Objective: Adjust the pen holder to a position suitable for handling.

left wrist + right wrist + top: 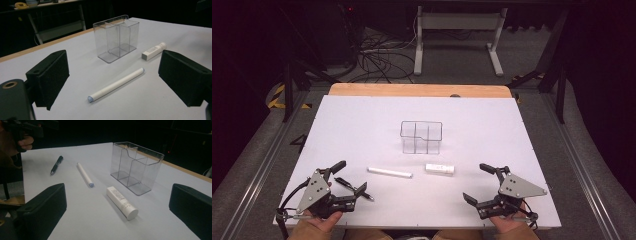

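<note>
Both grippers, left (346,181) and right (482,182), have fingers apart and empty; your slim white stick (389,172) may roll if you nudge it.

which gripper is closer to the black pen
Left. The left gripper sits at the table's near-left corner with the black pen lying right beside its open fingers. The right gripper is across the table at the near right, well apart from it.
</note>
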`<state>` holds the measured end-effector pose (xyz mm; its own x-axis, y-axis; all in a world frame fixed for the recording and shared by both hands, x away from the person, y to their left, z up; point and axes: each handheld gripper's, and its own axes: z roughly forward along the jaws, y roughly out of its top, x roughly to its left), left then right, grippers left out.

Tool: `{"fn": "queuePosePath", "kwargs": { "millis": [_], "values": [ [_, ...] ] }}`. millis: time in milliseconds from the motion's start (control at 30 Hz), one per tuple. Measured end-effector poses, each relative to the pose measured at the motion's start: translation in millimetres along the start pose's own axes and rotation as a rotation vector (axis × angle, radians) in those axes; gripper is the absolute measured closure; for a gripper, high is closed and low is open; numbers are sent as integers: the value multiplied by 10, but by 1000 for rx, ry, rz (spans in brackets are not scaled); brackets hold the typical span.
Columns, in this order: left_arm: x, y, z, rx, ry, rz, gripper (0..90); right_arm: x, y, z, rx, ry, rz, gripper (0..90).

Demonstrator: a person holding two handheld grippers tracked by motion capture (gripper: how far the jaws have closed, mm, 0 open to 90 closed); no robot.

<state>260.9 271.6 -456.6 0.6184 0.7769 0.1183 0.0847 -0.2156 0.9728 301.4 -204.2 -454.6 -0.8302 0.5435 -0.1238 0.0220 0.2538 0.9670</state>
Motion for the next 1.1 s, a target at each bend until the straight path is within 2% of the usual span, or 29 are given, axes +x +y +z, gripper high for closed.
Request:
{"fn": "queuePosePath", "kwargs": {
  "millis": [267,367,500,700,933,1100],
  "values": [
    [-4,9,-2,-6,-10,-4,104,10,2,14,11,2,-11,21],
    [1,13,-7,-3,-10,-7,107,14,-2,29,11,8,5,21],
    [12,21,-11,3,-9,-8,110,18,-3,38,15,10,0,26],
    [32,38,-8,10,-26,-21,114,17,-9,47,17,21,10,35],
    [40,83,-9,17,-37,-10,114,24,-9,62,19,27,10,37],
    [65,137,9,23,-55,-27,113,30,-10,72,23,31,9,37]
  ]
}}
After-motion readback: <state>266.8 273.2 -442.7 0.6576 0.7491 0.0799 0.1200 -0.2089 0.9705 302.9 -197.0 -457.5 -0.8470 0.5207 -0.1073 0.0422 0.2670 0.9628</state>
